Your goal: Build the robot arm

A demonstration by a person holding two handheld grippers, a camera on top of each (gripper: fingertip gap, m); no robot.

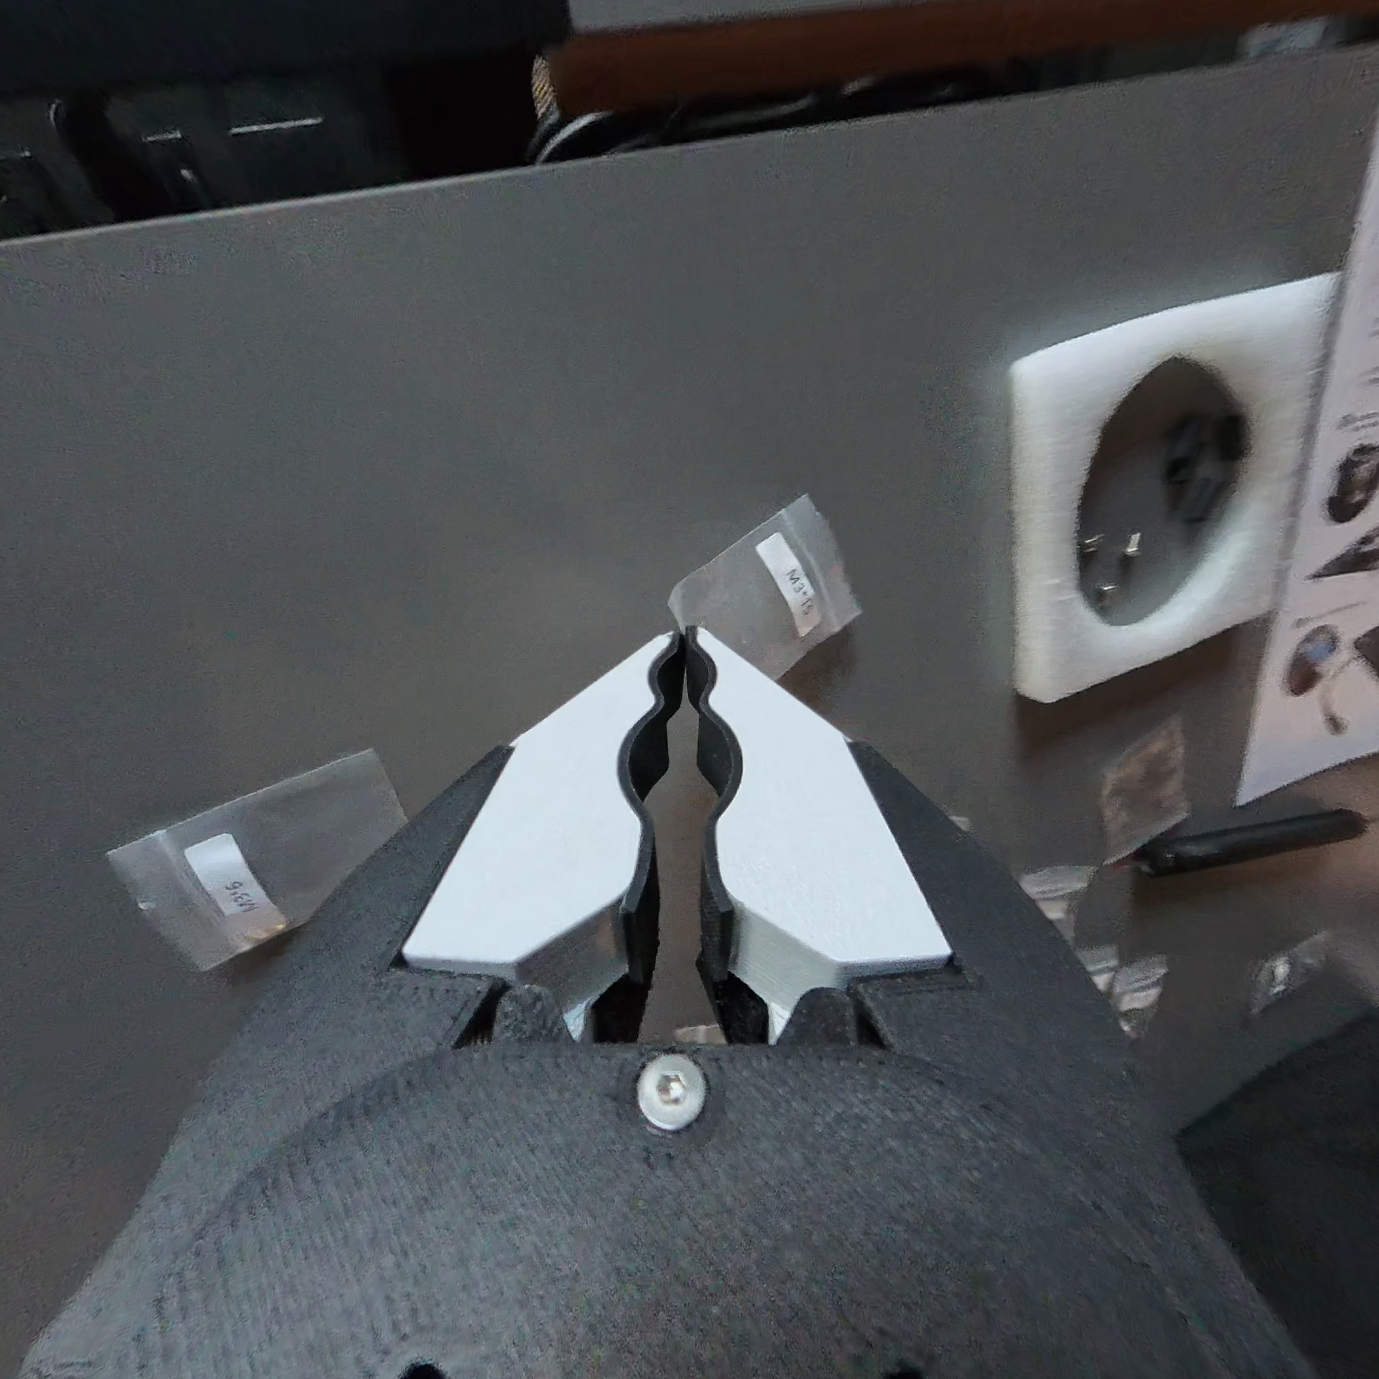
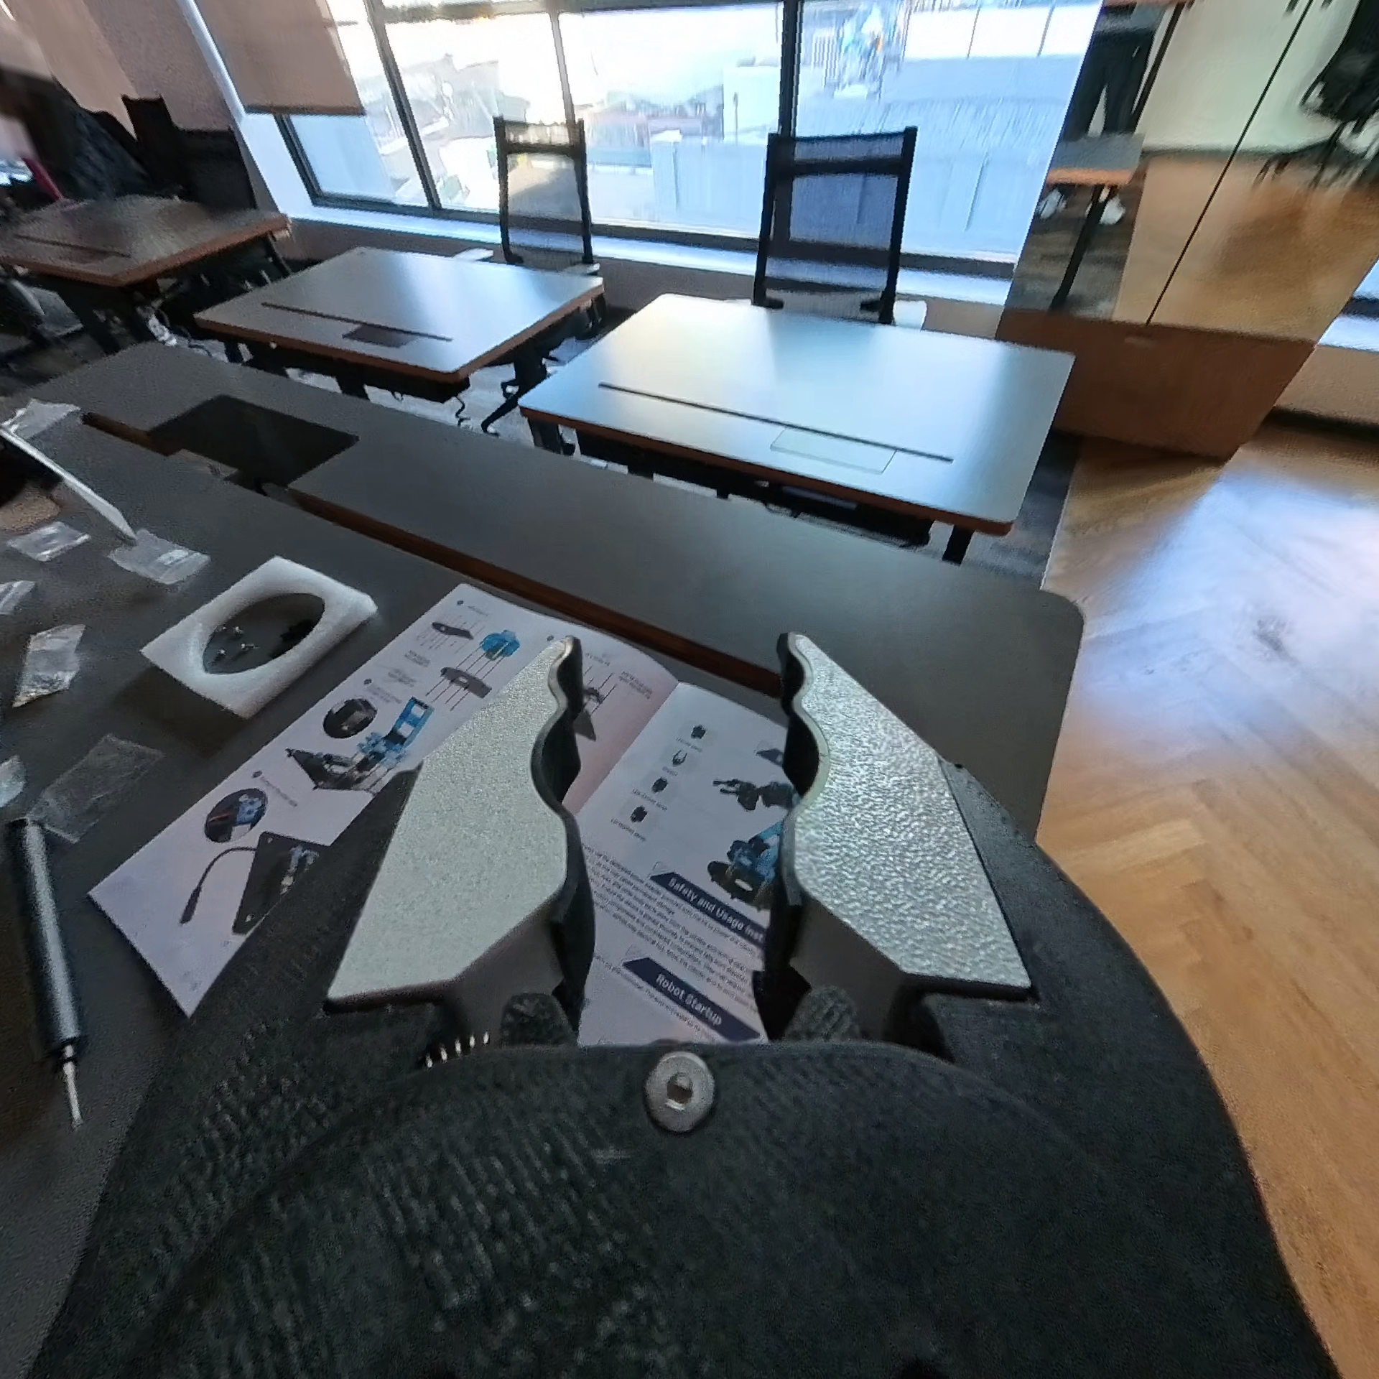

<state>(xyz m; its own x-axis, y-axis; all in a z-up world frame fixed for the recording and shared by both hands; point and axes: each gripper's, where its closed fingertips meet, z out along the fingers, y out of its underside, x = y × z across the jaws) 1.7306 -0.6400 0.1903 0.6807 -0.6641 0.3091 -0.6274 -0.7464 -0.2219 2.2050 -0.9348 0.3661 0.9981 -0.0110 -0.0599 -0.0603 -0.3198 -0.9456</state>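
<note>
- The surface is a dark grey table [image 1: 522, 388], matte; at its far edge sits a recessed black panel [image 2: 254, 440].
- The room behind has three more desks [image 2: 791, 388], two black chairs [image 2: 832, 216] near large windows [image 2: 671, 104], and a wooden parquet floor [image 2: 1209, 709] on the right side.
- In the left wrist view two clear small bags with white labels are seen: one bag [image 1: 254, 858] lies left of the fingers, the other bag [image 1: 768, 589] is at the fingertips.
- The left gripper [image 1: 685, 634] has its tips pressed together on a corner of this second bag.
- One white foam block [image 1: 1045, 597] with an oval hole lies to the right; small dark parts are inside the hole.
- One black screwdriver [image 2: 45, 940] lies near more small bags, too blurred to count.
- One open printed manual [image 2: 246, 843] lies flat on the table.
- The right gripper [image 2: 675, 649] hovers above the manual, its fingers wide apart and holding nothing.
</note>
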